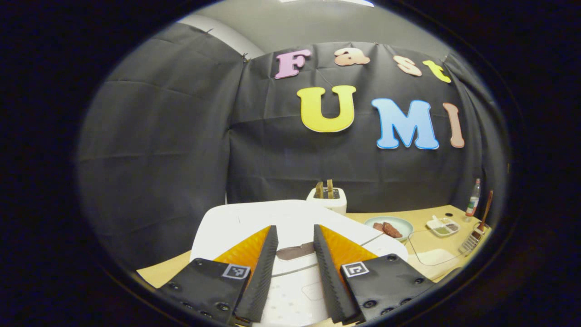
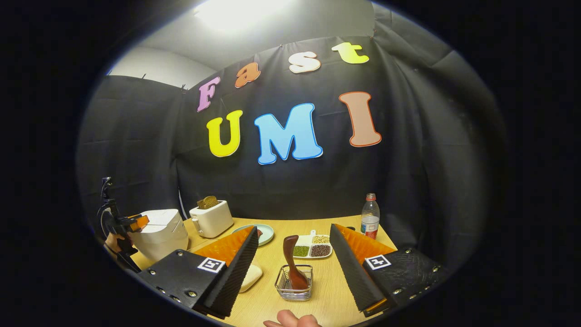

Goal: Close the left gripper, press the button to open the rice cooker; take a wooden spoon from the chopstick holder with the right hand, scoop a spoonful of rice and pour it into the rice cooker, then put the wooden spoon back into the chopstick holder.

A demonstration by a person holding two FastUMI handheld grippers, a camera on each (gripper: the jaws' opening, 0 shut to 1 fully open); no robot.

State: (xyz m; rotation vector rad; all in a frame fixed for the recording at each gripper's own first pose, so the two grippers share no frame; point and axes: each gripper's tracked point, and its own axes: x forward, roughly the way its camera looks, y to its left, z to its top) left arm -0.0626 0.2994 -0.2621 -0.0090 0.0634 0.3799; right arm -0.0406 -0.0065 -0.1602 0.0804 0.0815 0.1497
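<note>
The tabletop (image 2: 327, 290) carries the closed rice cooker (image 2: 161, 231) at its left edge. The left gripper (image 1: 295, 268) hovers over its lid, fingers spread, apparently lining up on the button. The right gripper (image 2: 295, 268), also spread, faces the wooden spoon (image 2: 292, 263) upright in the chopstick holder (image 2: 294, 284) near the front edge.

Left claw (image 1: 295, 236) open above white rice cooker (image 1: 290, 222), lid down; toaster (image 1: 327, 199) behind it.
</note>
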